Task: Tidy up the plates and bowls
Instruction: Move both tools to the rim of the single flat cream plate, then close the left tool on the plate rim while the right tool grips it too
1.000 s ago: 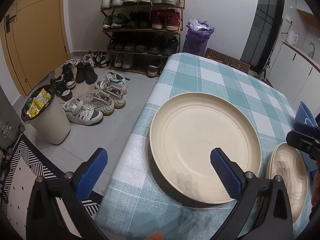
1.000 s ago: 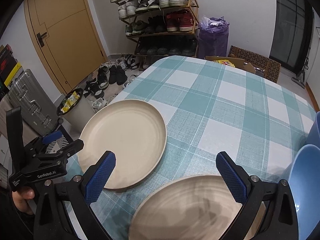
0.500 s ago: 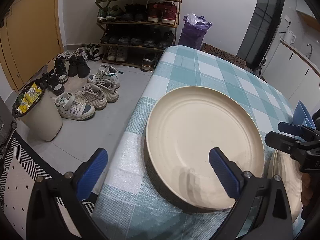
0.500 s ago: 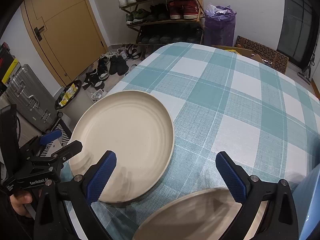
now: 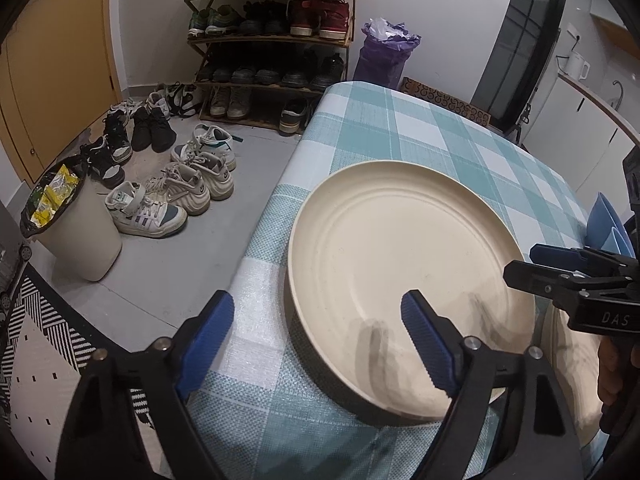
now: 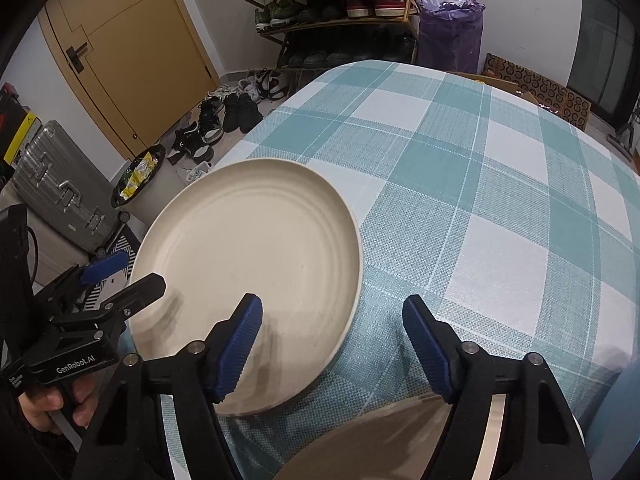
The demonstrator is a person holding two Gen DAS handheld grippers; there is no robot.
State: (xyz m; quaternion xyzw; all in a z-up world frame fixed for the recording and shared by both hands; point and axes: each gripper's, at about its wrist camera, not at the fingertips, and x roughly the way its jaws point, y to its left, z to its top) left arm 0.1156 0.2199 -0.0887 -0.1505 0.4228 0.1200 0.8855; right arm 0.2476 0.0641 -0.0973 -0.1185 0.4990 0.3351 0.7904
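Note:
A large cream plate (image 5: 404, 256) (image 6: 248, 280) lies on the checked tablecloth near the table's left edge. My left gripper (image 5: 316, 340) straddles its near left rim, one finger over the plate and one outside it. Its jaws are closing and the pads do not touch the rim. A smaller cream plate (image 6: 380, 436) (image 5: 576, 360) lies to the right of the large one. My right gripper (image 6: 334, 348) hovers over its far rim with jaws closing and nothing gripped. Blue bowls (image 5: 604, 220) stand further right.
The table edge (image 5: 272, 216) drops to the floor on the left, where several shoes (image 5: 168, 204) and a waste bin (image 5: 72, 232) stand. A shoe rack (image 5: 272, 40) and a purple bag (image 5: 384, 56) are behind. A suitcase (image 6: 56, 184) stands by the door.
Both grippers' jaws have narrowed. The right gripper has sunk and shifted towards the large plate, so the smaller plate now sits lower in its view. The left gripper has barely moved.

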